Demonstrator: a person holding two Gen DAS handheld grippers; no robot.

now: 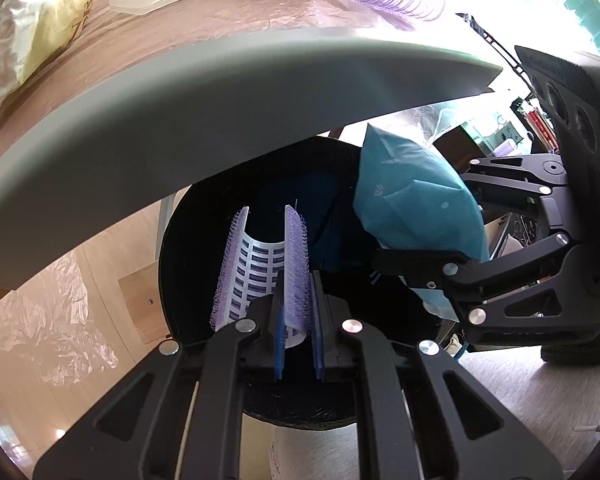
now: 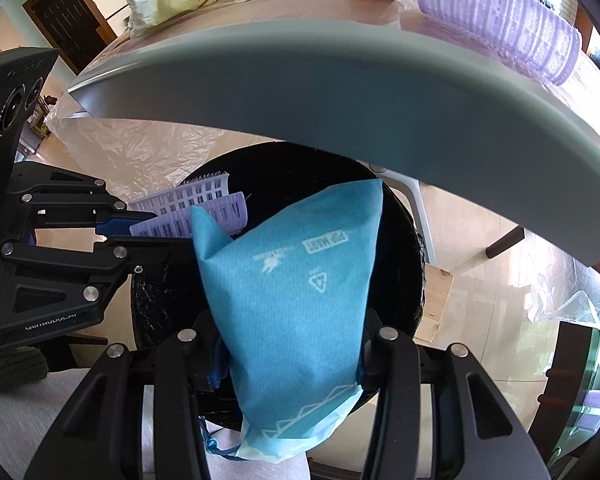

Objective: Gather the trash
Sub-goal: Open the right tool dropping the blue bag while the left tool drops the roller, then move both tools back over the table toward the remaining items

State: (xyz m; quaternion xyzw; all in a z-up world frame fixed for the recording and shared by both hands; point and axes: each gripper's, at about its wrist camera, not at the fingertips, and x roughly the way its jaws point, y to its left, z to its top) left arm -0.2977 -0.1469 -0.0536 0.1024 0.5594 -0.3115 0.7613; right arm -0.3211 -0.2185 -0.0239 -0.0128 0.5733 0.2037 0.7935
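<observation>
Holding a purple curler piece (image 1: pixel 260 264) and a blue pouch (image 2: pixel 296 292) over the black bin (image 2: pixel 404 264), both hands look to be at the drop step. The left tongs (image 1: pixel 298 316) pinch the curler's edge, which juts straight ahead of them above the bin's mouth. The right tongs (image 2: pixel 292 364) clamp the pouch's sides, just beside the curler. The counter (image 2: pixel 300 92) edge hangs above both. Next, I judge, each pair must open so the trash falls inside, clear of the rim.

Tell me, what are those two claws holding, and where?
Left gripper pinches a split purple hair roller by one cut edge. Right gripper clamps a blue packet near its lower end.
</observation>
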